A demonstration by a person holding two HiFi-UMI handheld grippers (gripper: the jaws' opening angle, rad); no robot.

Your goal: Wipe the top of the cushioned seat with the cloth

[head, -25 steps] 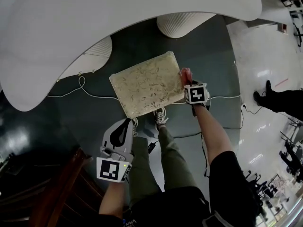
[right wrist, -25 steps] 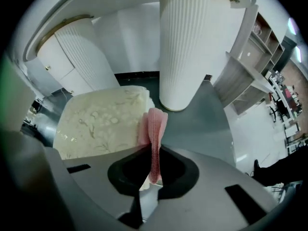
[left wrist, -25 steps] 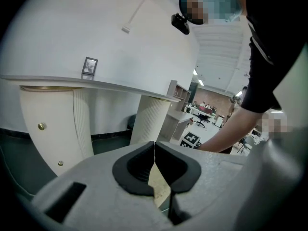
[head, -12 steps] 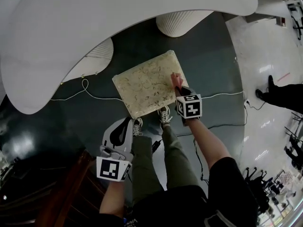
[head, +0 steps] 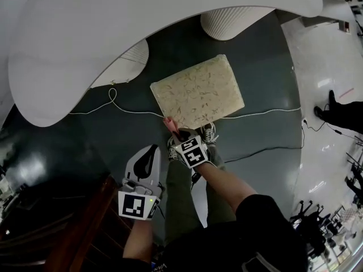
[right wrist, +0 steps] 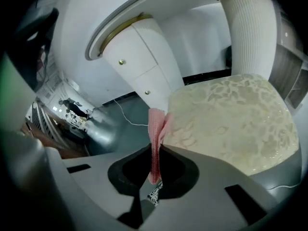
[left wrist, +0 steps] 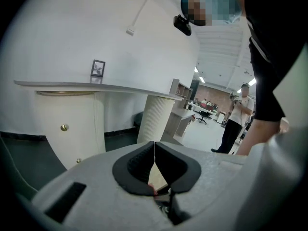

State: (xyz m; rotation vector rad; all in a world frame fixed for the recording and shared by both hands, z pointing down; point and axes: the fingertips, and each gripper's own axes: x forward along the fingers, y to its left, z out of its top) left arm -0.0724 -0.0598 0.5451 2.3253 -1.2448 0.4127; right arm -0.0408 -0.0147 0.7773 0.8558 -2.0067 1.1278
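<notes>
The cushioned seat [head: 198, 90] is a cream square with a leafy pattern, standing on the dark floor; in the right gripper view the seat [right wrist: 231, 119] fills the right half. My right gripper [head: 177, 136] hovers just off the seat's near left corner, shut on the pink cloth [head: 170, 123]. That cloth [right wrist: 156, 138] rises folded from between the jaws of the right gripper [right wrist: 154, 165], beside the seat's edge. My left gripper [head: 148, 157] hangs lower left, well away from the seat; in its own view the left gripper [left wrist: 154, 155] has its jaws closed together with nothing held.
A large white curved counter [head: 130, 27] overhangs the far side, with ribbed white pillars [head: 232, 18] behind the seat. A white cable [head: 113, 109] trails over the floor. My shoes [head: 207, 134] stand by the seat's near edge. A dark wooden piece [head: 68, 231] lies lower left.
My right gripper with the pink cloth has swept from the seat's right side across its top to just off the near left corner. The left gripper has stayed put.
</notes>
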